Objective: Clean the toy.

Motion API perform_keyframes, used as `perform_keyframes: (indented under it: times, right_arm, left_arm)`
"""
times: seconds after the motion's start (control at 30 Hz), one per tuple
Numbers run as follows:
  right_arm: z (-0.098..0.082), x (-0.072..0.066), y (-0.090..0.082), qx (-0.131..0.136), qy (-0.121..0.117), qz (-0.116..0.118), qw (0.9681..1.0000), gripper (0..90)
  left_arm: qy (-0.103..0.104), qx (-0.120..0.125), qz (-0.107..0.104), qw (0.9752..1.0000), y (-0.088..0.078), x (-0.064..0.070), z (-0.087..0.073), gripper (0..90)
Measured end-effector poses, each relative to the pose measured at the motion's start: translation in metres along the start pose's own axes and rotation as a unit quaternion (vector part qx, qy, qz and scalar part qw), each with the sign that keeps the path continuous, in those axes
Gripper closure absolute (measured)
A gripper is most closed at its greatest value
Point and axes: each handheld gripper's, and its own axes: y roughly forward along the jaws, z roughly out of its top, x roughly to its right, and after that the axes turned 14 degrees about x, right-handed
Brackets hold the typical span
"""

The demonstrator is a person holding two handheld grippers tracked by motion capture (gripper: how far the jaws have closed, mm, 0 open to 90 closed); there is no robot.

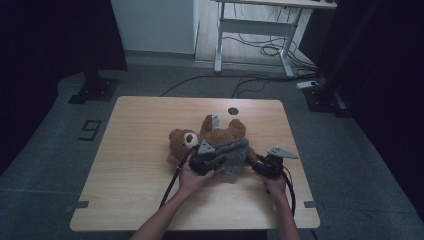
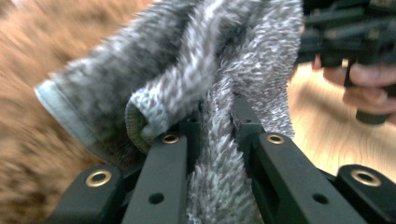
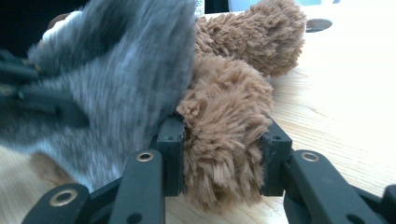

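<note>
Teddy bear on wood table; grey floor, cables behind.

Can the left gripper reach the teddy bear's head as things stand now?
Probably not freely: the left gripper is shut on the grey fuzzy garment, which covers the teddy bear. The head lies bare just beside it.

The high view is dim and soft, its corners falling to near black; the wooden table is the brightest patch, lit evenly from above with faint shadows. The left gripper view is brighter but motion-blurred across the grey knitted garment. The right gripper view smears at left, while the teddy bear's leg stays sharp.
</note>
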Motion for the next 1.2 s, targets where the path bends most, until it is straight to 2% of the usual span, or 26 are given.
perform_keyframes:
  times: [0.2,0.33,0.4,0.5,0.57,0.63,0.77,0.9,1.07,1.2]
  right_arm:
    - [-0.001,0.001,0.0,-0.002,0.001,0.001,1.0,61.7]
    - [-0.001,0.001,0.0,-0.002,0.001,0.004,1.0,61.7]
    - [-0.002,0.002,0.0,0.0,0.003,0.005,1.0,61.6]
    - [-0.001,0.002,0.0,0.004,0.006,0.007,1.0,61.6]
    - [-0.001,0.002,0.0,0.005,0.007,0.007,0.9999,61.6]
    - [-0.001,0.002,0.001,0.005,0.009,0.007,0.9999,61.7]
    - [-0.001,0.002,0.0,0.005,0.01,0.007,0.9999,61.7]
    - [-0.002,0.002,0.0,0.003,0.011,0.007,0.9999,61.7]
    - [-0.002,0.003,0.0,0.002,0.011,0.01,0.9999,61.7]
    - [-0.002,0.003,0.0,0.0,0.011,0.012,0.9999,61.6]
  left_arm:
    - [0.005,-0.025,-0.004,0.9997,0.006,0.003,-0.019,78.2]
    - [0.005,-0.025,-0.004,0.9997,0.004,0.003,-0.018,78.1]
    - [0.009,-0.018,-0.001,0.9998,-0.001,0.005,-0.014,78.2]
    - [0.026,0.008,0.006,0.9996,-0.008,0.01,-0.003,78.2]
    - [0.039,0.021,0.009,0.999,-0.009,0.014,0.006,78.2]
    - [0.044,0.028,0.009,0.9986,-0.008,0.018,0.014,78.2]
    - [0.036,0.024,0.005,0.999,0.002,0.019,0.022,78.1]
    - [0.017,0.008,0.0,0.9998,0.008,0.01,0.014,78.1]
    - [0.018,-0.001,0.008,0.9998,-0.002,0.005,0.007,78.1]
    - [0.008,-0.001,0.012,0.9999,-0.015,-0.002,0.001,78.0]
